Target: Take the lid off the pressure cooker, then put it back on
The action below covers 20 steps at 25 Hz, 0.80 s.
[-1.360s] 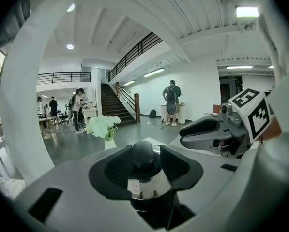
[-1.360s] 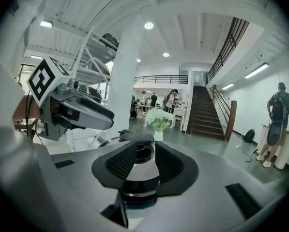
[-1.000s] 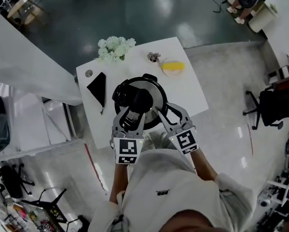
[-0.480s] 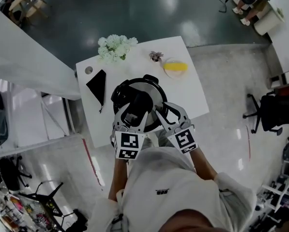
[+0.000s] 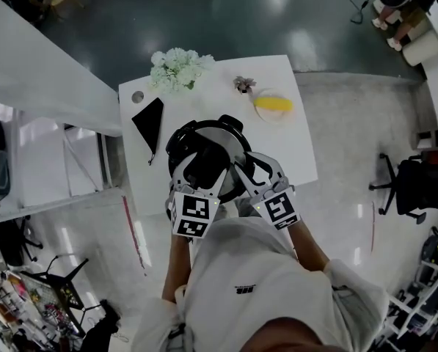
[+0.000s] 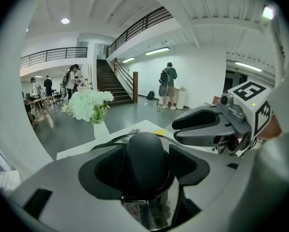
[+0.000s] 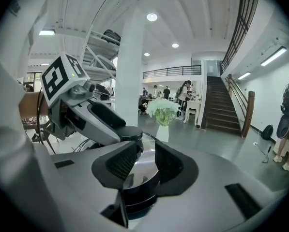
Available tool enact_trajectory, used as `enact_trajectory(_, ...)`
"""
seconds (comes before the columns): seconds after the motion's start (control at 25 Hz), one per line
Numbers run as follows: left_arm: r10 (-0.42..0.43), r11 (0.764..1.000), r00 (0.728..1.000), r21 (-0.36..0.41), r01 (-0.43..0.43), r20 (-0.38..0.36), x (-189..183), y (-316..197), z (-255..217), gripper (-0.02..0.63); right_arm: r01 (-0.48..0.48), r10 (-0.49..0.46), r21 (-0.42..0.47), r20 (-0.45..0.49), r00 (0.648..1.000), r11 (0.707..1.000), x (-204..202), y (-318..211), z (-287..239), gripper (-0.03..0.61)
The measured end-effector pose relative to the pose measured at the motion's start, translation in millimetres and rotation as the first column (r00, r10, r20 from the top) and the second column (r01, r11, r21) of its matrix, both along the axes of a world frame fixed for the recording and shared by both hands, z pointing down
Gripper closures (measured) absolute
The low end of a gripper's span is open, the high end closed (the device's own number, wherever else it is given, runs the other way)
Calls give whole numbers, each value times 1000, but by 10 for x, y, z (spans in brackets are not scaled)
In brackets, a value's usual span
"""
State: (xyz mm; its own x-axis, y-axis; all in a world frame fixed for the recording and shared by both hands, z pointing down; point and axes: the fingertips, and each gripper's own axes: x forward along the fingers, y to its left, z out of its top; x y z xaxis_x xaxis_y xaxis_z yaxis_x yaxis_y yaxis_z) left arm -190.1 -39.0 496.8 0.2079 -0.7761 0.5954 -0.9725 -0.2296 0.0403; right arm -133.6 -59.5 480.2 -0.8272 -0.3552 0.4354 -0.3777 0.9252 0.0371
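Note:
The steel pressure cooker [image 5: 222,134] stands on the white table [image 5: 292,152] with its lid on. My left gripper [image 5: 204,169] reaches over the near rim. Its jaws have just been opening, and they now stand wide on either side of the lid's black knob [image 6: 146,161], with a dark gap at each side. My right gripper [image 5: 242,173] hangs at the cooker's near right edge, also seen in the left gripper view [image 6: 207,129]. In the right gripper view its pads [image 7: 120,163] stand apart over the shiny lid [image 7: 143,168], with nothing pressed between them.
White flowers in a vase [image 5: 176,70] stand at the table's far edge. A black triangular pouch [image 5: 149,127] lies to the left and a yellow item on a plate [image 5: 272,105] to the right. A dark office chair [image 5: 417,182] stands on the floor at right.
The left jaws, narrow about the knob before, have spread wide off it. Both grippers have sunk a little over the cooker. The lid stays on the pot.

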Motion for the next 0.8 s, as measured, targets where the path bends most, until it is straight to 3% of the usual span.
enact_trajectory(0.44, -30, 994, 999, -103, 32, 19, 1, -104, 245, 304, 74, -74, -28, -2, 997, 997, -56, -204, 112, 465)
enact_trajectory(0.8, -2, 994, 1000, -113, 1, -4, 29, -119, 267, 325, 102, -102, -32, -1, 995, 994, -94, -296, 129, 465)
